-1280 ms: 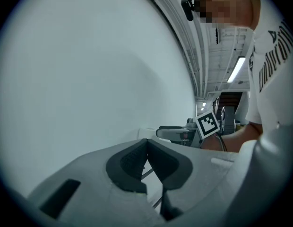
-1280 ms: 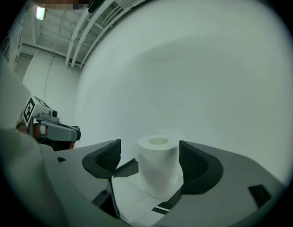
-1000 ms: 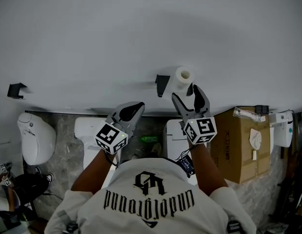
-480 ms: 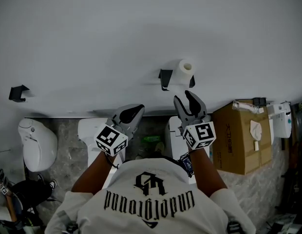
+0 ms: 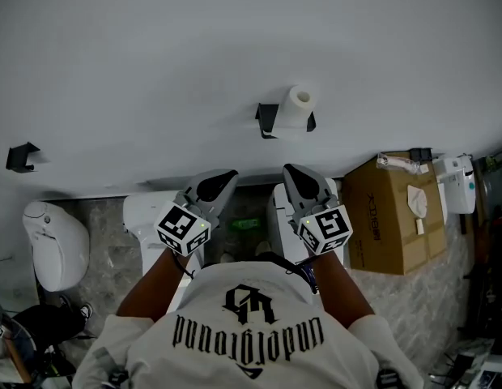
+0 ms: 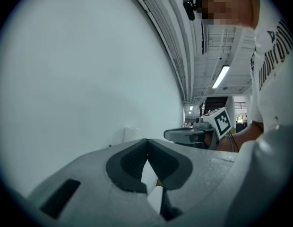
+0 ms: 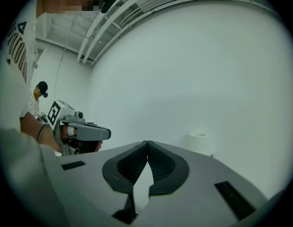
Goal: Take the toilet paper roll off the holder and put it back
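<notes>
A white toilet paper roll (image 5: 298,108) sits on a black wall holder (image 5: 270,119) on the pale wall. It also shows as a small white cylinder in the right gripper view (image 7: 199,142) and faintly in the left gripper view (image 6: 132,135). My right gripper (image 5: 293,173) hangs below the roll, well apart from it, jaws shut and empty. My left gripper (image 5: 223,176) is level with it further left, also shut with nothing held. Each gripper appears in the other's view, the right gripper (image 6: 184,135) and the left gripper (image 7: 90,133).
A cardboard box (image 5: 389,217) stands on the floor at the right, beside a white device (image 5: 460,185). White toilet fixtures (image 5: 57,233) line the floor under the wall. A second black bracket (image 5: 20,156) is on the wall far left.
The right gripper drew back down from the roll and its jaws went from open to shut, with the roll left on the holder. The left gripper barely moved.
</notes>
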Demonstrator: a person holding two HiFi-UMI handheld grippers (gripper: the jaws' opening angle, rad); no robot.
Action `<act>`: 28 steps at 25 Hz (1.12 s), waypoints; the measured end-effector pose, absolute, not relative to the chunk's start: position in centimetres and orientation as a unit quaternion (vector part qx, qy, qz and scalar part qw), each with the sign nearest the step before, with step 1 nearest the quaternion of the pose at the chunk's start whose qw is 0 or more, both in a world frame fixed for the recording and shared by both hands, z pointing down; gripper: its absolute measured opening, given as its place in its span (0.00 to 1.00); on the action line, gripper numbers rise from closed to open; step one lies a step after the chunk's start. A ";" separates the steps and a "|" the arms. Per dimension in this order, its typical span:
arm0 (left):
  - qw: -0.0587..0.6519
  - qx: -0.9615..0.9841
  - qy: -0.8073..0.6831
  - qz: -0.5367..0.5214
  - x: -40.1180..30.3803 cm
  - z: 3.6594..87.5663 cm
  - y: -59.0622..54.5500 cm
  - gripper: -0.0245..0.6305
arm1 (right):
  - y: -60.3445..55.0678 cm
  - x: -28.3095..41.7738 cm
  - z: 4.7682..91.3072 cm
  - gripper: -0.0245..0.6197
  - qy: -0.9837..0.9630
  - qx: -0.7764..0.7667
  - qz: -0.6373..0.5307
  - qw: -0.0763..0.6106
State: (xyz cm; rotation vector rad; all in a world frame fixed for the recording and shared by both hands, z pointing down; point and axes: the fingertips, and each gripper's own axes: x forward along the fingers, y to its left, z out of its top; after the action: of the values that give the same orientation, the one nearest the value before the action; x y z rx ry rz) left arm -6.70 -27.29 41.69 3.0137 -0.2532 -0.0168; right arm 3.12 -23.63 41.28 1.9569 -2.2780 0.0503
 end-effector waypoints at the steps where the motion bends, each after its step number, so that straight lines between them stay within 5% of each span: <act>1: 0.059 0.995 -0.083 -0.007 -6.6 41.6 -27.1 0.06 | -23.4 2.7 41.3 0.06 -0.763 0.642 0.017 0.071; 28: 0.055 0.995 -0.086 0.006 1.4 41.8 -12.9 0.06 | -10.0 8.2 41.0 0.06 -0.805 0.587 0.007 0.079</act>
State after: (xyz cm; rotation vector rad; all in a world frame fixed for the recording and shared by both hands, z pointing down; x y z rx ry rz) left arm 1.37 -12.87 41.78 3.0193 -0.2618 0.0186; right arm 8.22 -9.96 40.96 1.7578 -2.4095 0.0217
